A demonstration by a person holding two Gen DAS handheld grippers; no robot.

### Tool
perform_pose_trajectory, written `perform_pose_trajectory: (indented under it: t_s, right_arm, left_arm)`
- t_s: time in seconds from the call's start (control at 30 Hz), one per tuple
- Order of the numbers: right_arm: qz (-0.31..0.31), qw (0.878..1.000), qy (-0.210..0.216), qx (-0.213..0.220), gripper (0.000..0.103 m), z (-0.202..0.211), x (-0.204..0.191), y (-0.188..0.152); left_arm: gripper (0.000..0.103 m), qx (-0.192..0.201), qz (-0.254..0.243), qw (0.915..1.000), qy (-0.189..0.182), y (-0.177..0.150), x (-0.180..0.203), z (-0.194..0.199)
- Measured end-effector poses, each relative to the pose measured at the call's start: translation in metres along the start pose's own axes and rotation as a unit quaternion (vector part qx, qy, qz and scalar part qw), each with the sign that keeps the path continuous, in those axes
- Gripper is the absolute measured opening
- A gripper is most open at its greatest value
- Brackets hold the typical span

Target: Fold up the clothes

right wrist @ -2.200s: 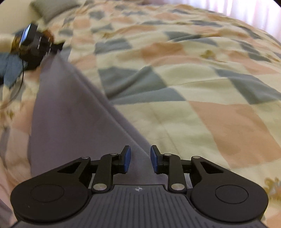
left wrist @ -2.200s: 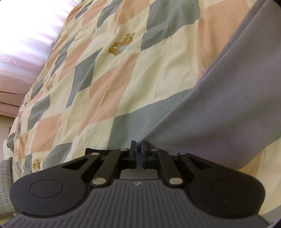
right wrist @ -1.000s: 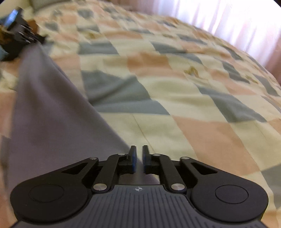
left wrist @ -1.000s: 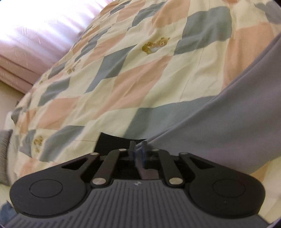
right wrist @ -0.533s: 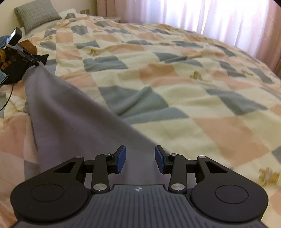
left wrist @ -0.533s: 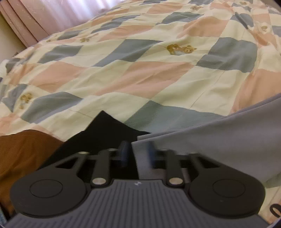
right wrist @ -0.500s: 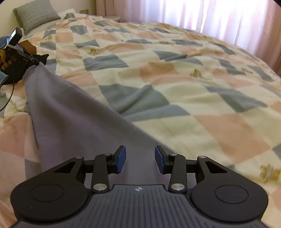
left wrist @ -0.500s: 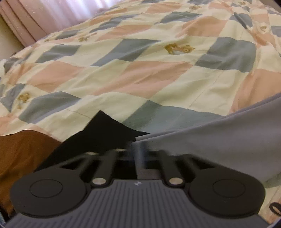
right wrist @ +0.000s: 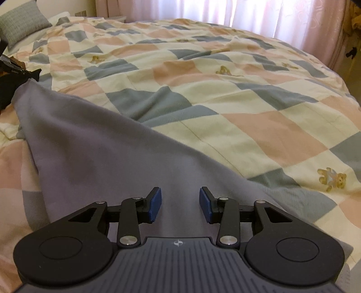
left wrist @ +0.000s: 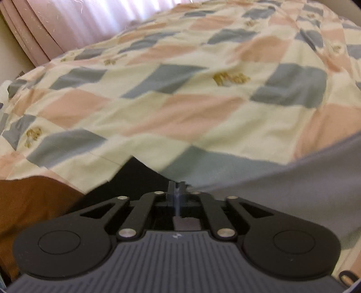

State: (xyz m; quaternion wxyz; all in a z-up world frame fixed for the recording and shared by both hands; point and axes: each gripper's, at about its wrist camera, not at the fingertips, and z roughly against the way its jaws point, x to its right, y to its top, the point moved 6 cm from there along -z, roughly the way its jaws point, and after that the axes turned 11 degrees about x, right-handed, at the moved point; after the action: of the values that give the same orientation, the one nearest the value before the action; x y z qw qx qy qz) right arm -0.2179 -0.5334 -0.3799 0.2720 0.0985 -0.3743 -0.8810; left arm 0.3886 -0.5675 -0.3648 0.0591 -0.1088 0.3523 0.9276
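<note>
A grey-purple garment (right wrist: 108, 153) lies spread over a checked quilt on the bed. My right gripper (right wrist: 180, 202) is open just above its near part, holding nothing. In the left wrist view my left gripper (left wrist: 177, 188) is shut on a corner of the same garment (left wrist: 293, 180), which stretches off to the right. The left gripper also shows at the far left of the right wrist view (right wrist: 13, 67), at the garment's far corner.
The quilt (right wrist: 225, 85) has pink, grey and cream squares with small bears. A black garment (left wrist: 135, 175) and a brown one (left wrist: 33, 202) lie by my left gripper. A grey pillow (right wrist: 20, 20) sits at the bed's head. Pink curtains (right wrist: 225, 11) hang behind.
My right gripper let go of the garment, opened wide and drew back. My left gripper's jaws briefly parted and are shut again on the corner; it stays by the black and brown clothes.
</note>
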Motion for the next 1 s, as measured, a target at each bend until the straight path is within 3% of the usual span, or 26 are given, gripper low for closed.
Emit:
perform_pose_trajectory:
  t_s: [0.03, 0.1, 0.33, 0.5, 0.57, 0.63, 0.87, 1.0]
  right_arm:
    - [-0.001, 1.0, 0.0, -0.001, 0.045, 0.003, 0.0, -0.002]
    - [-0.008, 1.0, -0.003, -0.006, 0.045, 0.009, 0.003, -0.008]
    - [-0.025, 0.999, -0.015, -0.021, 0.051, 0.017, 0.003, -0.02]
    - [-0.026, 0.999, -0.013, -0.023, 0.056, 0.012, 0.001, -0.02]
    - [-0.029, 0.999, -0.013, -0.024, 0.058, 0.008, 0.001, -0.02]
    - [-0.026, 0.999, -0.015, -0.023, 0.058, 0.006, -0.001, -0.019]
    - [-0.019, 0.999, -0.018, -0.027, 0.058, 0.004, -0.002, -0.019]
    - [-0.025, 0.999, -0.028, -0.024, 0.058, 0.004, -0.001, -0.02]
  left_arm:
    - [0.019, -0.005, 0.007, 1.0, -0.004, -0.003, 0.002, -0.001]
    - [0.028, -0.011, 0.031, 0.9994, -0.009, -0.008, -0.001, -0.003]
    - [0.031, -0.032, 0.063, 0.9971, -0.026, -0.012, -0.012, -0.023]
    - [0.032, -0.025, 0.079, 0.9961, -0.03, -0.012, -0.025, -0.02]
    - [0.025, -0.032, 0.082, 0.9953, -0.041, -0.015, -0.026, -0.023]
    - [0.006, -0.035, 0.079, 0.9949, -0.053, -0.017, -0.023, -0.026]
    - [0.002, 0.005, 0.072, 0.9957, -0.057, -0.011, -0.023, -0.009]
    - [0.002, 0.034, 0.082, 0.9952, -0.04, 0.0, -0.029, 0.0]
